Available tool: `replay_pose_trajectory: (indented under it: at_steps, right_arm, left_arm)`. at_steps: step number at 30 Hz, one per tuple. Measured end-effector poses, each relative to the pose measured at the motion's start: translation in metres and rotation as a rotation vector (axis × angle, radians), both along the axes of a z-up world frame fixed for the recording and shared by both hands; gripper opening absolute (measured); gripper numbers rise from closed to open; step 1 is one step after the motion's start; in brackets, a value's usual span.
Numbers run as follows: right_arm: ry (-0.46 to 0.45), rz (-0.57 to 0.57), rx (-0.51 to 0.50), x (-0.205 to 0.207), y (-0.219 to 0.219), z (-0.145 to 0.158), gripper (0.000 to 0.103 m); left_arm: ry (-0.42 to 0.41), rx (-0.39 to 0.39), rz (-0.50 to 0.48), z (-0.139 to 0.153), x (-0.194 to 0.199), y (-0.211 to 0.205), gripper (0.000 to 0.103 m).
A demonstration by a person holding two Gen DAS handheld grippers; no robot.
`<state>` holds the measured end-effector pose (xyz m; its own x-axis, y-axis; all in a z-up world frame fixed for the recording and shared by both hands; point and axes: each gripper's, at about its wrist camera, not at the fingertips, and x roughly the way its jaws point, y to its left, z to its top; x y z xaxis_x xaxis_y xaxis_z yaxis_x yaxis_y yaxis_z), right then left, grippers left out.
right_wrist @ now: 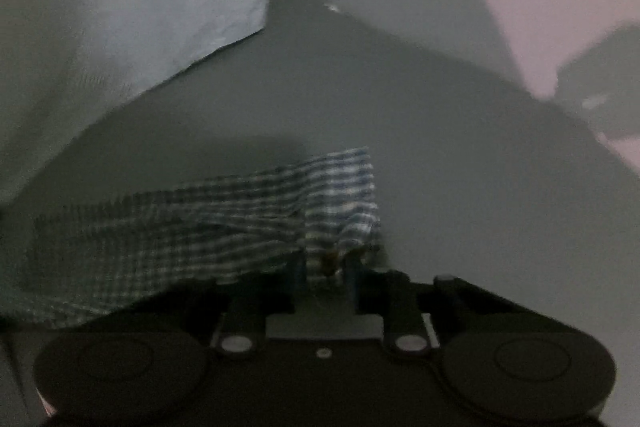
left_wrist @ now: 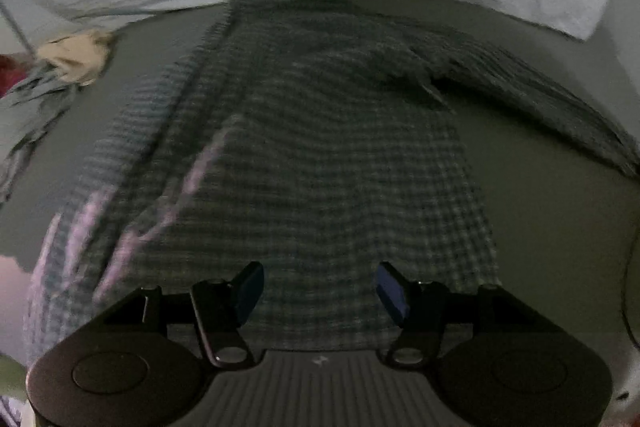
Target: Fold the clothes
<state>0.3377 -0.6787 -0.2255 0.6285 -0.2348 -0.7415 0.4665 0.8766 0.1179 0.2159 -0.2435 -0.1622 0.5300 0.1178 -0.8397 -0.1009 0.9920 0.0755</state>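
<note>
Partway, judging by lay: checked shirt spread lengthwise on grey surface, left side doubled inward, right sleeve outflung. Left tool spread above hem; right tool pinching sleeve cuff. Unfolded clothes heap far left.

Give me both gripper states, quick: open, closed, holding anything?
Left gripper: open, empty, above the checked shirt.
Right gripper: closed on the checked shirt's sleeve end.
</note>
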Motion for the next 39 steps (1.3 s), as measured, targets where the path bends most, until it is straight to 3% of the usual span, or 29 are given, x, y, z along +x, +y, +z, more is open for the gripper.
replay_pose_trajectory:
  at_steps: [3,7,11,14,18,20,23,26,27,28,29,32,35,36,39]
  right_arm:
    - [-0.007,0.025,-0.108,0.007,-0.007,0.016,0.020]
    - [0.005,-0.021,-0.104,0.023,-0.023,0.030,0.028]
    - [-0.014,0.044,-0.150,0.006,0.022,0.051,0.041]
    - [-0.010,0.236,-0.050,-0.031,0.085,0.053,0.043]
    - [0.085,0.522,0.153,-0.080,0.190,0.023,0.042]
    - [0.110,0.566,0.256,-0.101,0.225,0.012,0.043]
    - [0.142,0.544,0.437,-0.122,0.255,-0.001,0.045]
    - [0.157,0.540,0.396,-0.130,0.271,-0.007,0.042]
    - [0.160,0.524,0.361,-0.131,0.272,-0.009,0.032]
    - [0.162,0.509,0.326,-0.132,0.274,-0.011,0.007]
    - [0.153,0.488,0.312,-0.133,0.273,-0.010,0.001]
    - [0.022,0.404,0.371,-0.151,0.253,0.026,0.000]
    - [-0.098,0.268,0.357,-0.184,0.221,0.072,0.000]
    - [-0.106,0.229,0.336,-0.191,0.214,0.079,0.000]
    - [0.009,0.176,0.210,-0.196,0.214,0.064,0.003]
  left_arm:
    - [-0.041,0.021,0.081,0.009,-0.013,0.025,0.064]
    - [-0.052,0.061,0.184,0.008,-0.033,0.062,0.066]
    - [-0.032,0.082,0.264,0.000,-0.050,0.106,0.066]
    - [-0.004,0.020,0.290,-0.009,-0.059,0.138,0.066]
    - [0.031,-0.028,0.268,-0.017,-0.065,0.165,0.066]
    - [0.026,-0.019,0.234,-0.019,-0.068,0.170,0.066]
    - [0.024,-0.004,0.177,-0.022,-0.074,0.179,0.066]
    - [0.029,0.007,0.141,-0.030,-0.075,0.187,0.066]
    - [0.028,0.002,0.139,-0.032,-0.075,0.192,0.066]
    - [0.025,-0.006,0.138,-0.034,-0.075,0.198,0.066]
    - [0.022,-0.015,0.137,-0.035,-0.076,0.203,0.066]
    - [-0.004,-0.020,0.124,-0.033,-0.076,0.216,0.066]
    - [-0.011,0.002,0.102,-0.035,-0.077,0.223,0.066]
    - [-0.008,0.008,0.093,-0.038,-0.077,0.225,0.066]
    - [0.020,0.013,0.054,-0.049,-0.077,0.226,0.066]
